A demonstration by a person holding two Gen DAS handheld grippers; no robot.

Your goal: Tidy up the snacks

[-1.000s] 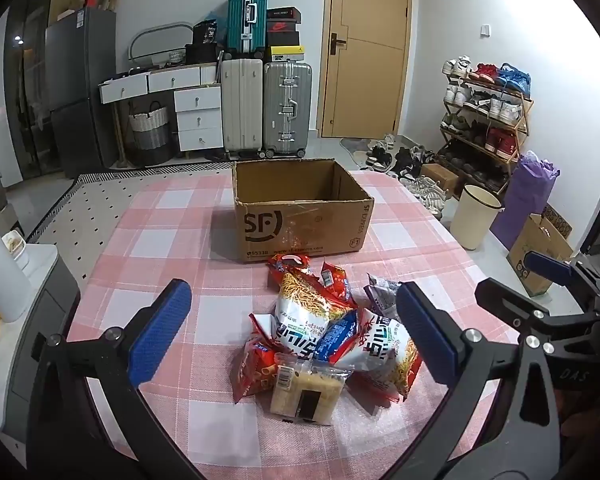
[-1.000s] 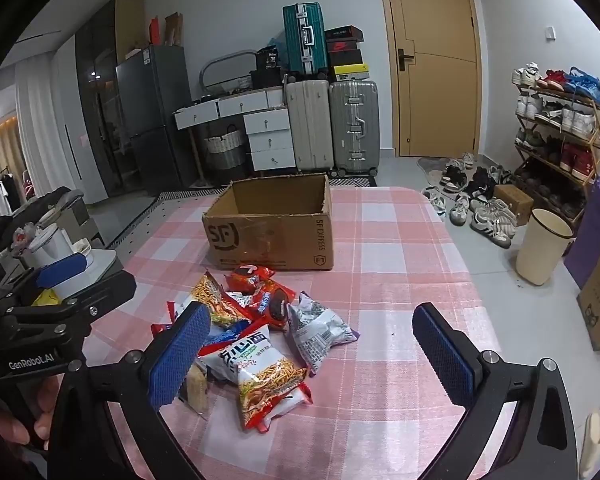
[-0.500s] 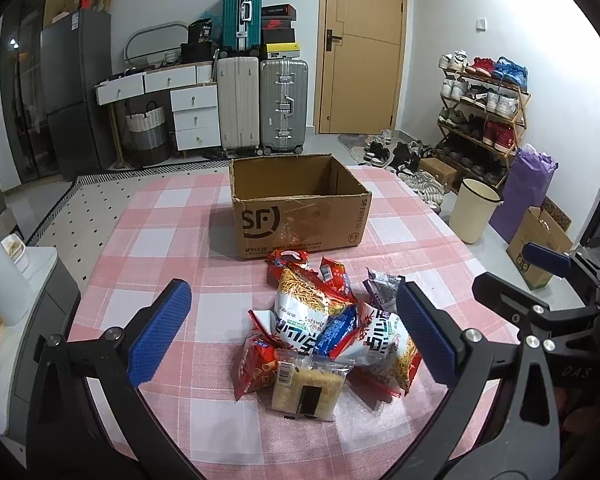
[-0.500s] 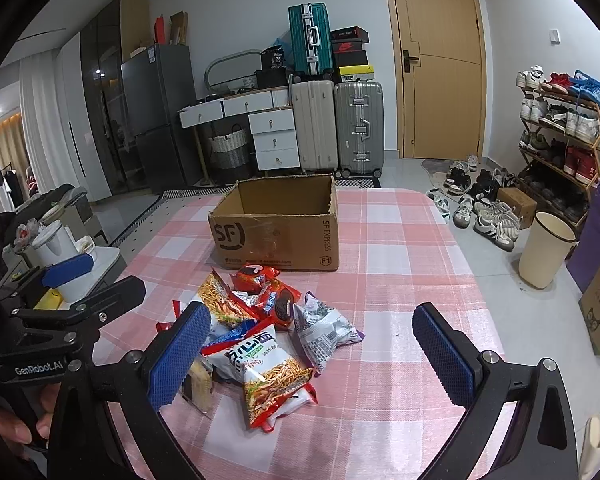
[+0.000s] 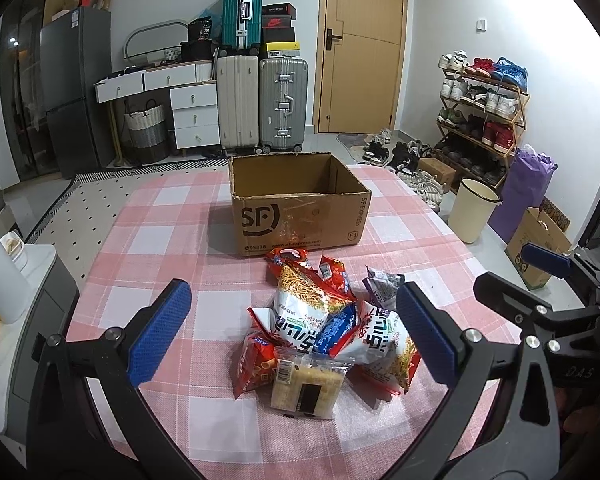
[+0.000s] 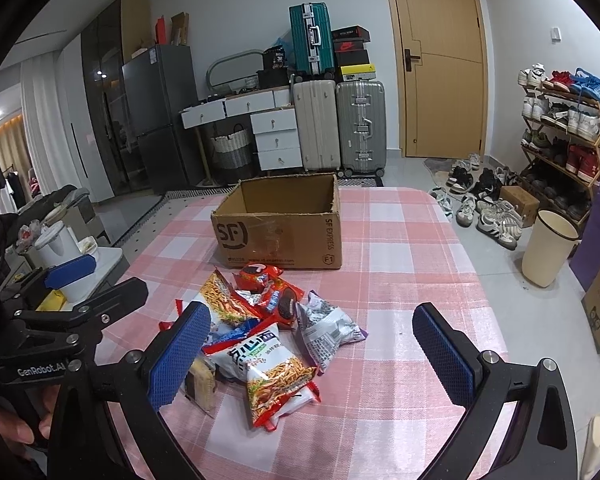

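Heaped near the table's (image 5: 148, 240) front edge: a pile of snack packets (image 5: 324, 328), just before an open cardboard box (image 5: 300, 216) at mid-table. Poised above, empty and spread wide: left gripper (image 5: 292, 332) and right gripper (image 6: 312, 356), flanking the heap.

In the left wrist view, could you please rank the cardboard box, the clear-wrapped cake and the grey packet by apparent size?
1. cardboard box
2. clear-wrapped cake, though it lies nearest the camera
3. grey packet, partly hidden
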